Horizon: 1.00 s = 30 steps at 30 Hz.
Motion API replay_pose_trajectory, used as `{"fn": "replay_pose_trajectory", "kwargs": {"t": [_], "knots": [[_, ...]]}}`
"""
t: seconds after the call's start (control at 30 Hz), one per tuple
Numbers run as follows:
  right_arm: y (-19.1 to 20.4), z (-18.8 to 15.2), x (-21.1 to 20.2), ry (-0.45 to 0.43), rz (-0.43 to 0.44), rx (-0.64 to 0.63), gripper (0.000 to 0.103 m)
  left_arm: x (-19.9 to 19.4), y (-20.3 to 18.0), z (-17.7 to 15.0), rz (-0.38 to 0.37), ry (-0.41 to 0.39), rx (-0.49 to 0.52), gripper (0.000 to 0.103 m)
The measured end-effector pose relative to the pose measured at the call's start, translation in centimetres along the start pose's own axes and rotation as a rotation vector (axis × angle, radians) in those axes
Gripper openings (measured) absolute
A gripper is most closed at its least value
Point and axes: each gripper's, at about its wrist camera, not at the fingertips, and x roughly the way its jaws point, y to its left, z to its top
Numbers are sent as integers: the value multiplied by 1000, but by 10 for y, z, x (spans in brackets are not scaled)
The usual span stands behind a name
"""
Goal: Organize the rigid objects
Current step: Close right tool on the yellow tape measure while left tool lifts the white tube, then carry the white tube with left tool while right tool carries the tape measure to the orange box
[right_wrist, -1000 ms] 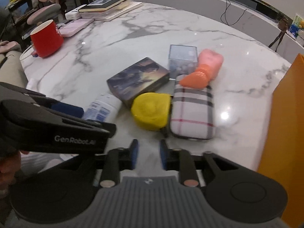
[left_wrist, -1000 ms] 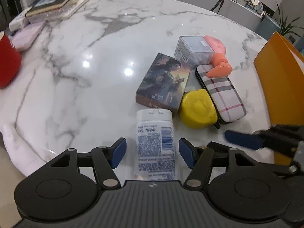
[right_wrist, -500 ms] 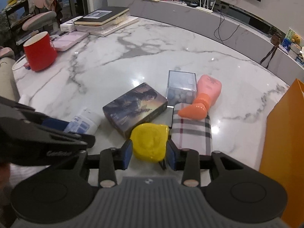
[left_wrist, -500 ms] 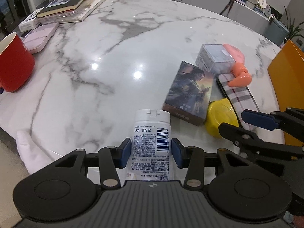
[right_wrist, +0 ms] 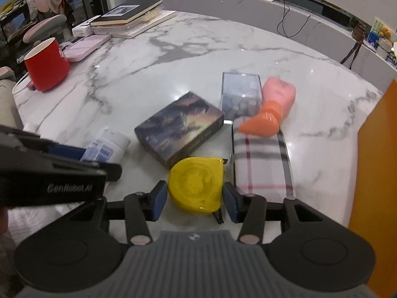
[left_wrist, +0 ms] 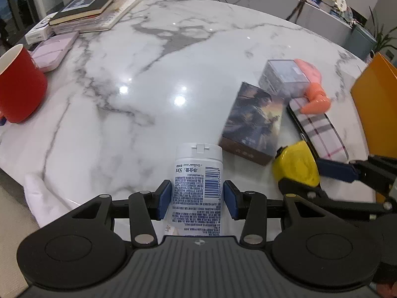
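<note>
two grippers, two items on marble table [left_wrist: 153, 79]
my left gripper [left_wrist: 197, 200] clamps white bottle [left_wrist: 197, 186]; my right gripper [right_wrist: 194, 197], jaws just widening, straddles yellow tape measure [right_wrist: 196, 183] ungripped.

My worktop [left_wrist: 153, 79] is polished marble, white with grey veins, glossy enough to mirror the lamps. The white bottle [left_wrist: 197, 186] looks like smooth plastic with a printed label. The yellow tape measure [right_wrist: 194, 186] is shiny plastic. The plaid case [right_wrist: 260, 164] seems cloth-covered and matt. The picture box [right_wrist: 178, 129] has a slight sheen, the clear box [right_wrist: 240, 94] is see-through plastic, and the red mug [right_wrist: 47, 67] is matt.
</note>
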Motion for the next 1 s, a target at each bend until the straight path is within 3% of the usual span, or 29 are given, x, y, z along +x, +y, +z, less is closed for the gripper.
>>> {"fn": "replay_pose_trajectory", "kwargs": {"t": [0.23,0.37,0.47,0.53,0.67,0.77,1.0], "knots": [[0,-7,-4,-2,8,4,51,0,-7,-3,-13,-13,31,55],[4,-6,0,-14,8,-14,60,1,-6,-2,-7,-18,24,61],[7,-4,4,-19,-7,-35,58,3,-8,-2,5,-37,44,60],[7,-5,8,-8,-18,-43,51,3,-9,-4,8,-50,67,51],[5,-7,7,-8,-12,-38,50,2,-10,-5,16,-68,67,50],[3,-8,2,-16,-7,-34,50,-1,-6,-4,-38,-68,19,50],[-1,-6,-28,-78,-25,-36,50,-28,-19,2,-75,-130,28,50]]}}
